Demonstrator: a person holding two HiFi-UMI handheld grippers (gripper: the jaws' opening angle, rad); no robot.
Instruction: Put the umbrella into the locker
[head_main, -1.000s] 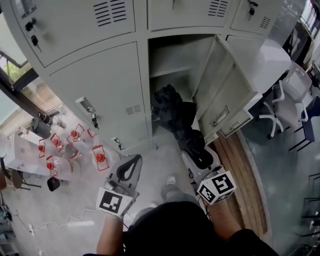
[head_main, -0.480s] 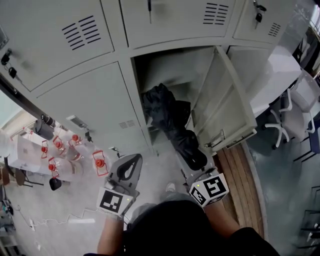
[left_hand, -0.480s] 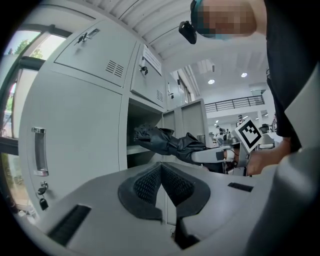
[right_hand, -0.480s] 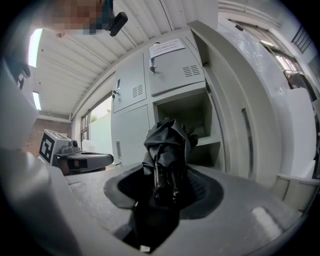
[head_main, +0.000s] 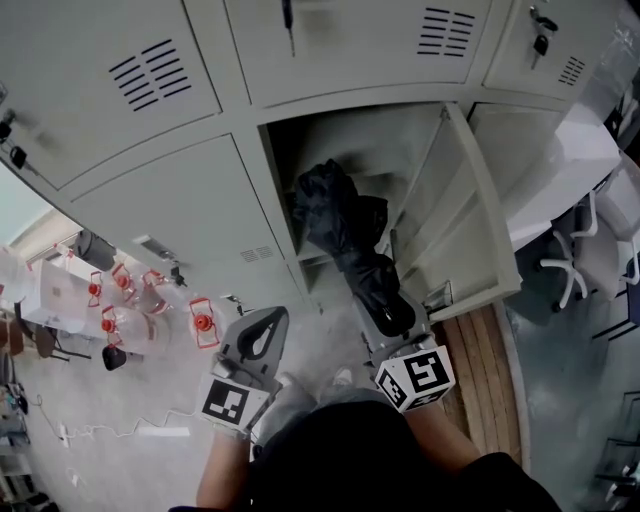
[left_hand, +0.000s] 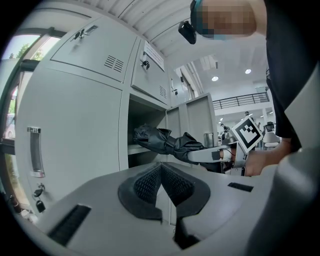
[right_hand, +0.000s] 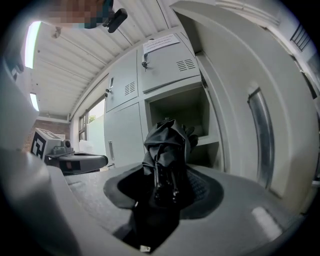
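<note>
A folded black umbrella sticks forward from my right gripper, whose jaws are shut on its lower end. Its crumpled tip reaches into the open grey locker, above the inner shelf. In the right gripper view the umbrella rises from between the pads toward the locker opening. My left gripper hangs lower left, in front of the closed locker door, jaws shut with nothing between them. The left gripper view shows the umbrella and the right gripper off to the right.
The open locker door swings out on the right, close beside my right gripper. Closed locker doors fill the left. Bottles with red caps stand on the floor lower left. White office chairs and a desk stand at the right.
Both grippers have moved toward the lockers. The umbrella's tip has gone deeper into the open compartment. The grip on it is unchanged.
</note>
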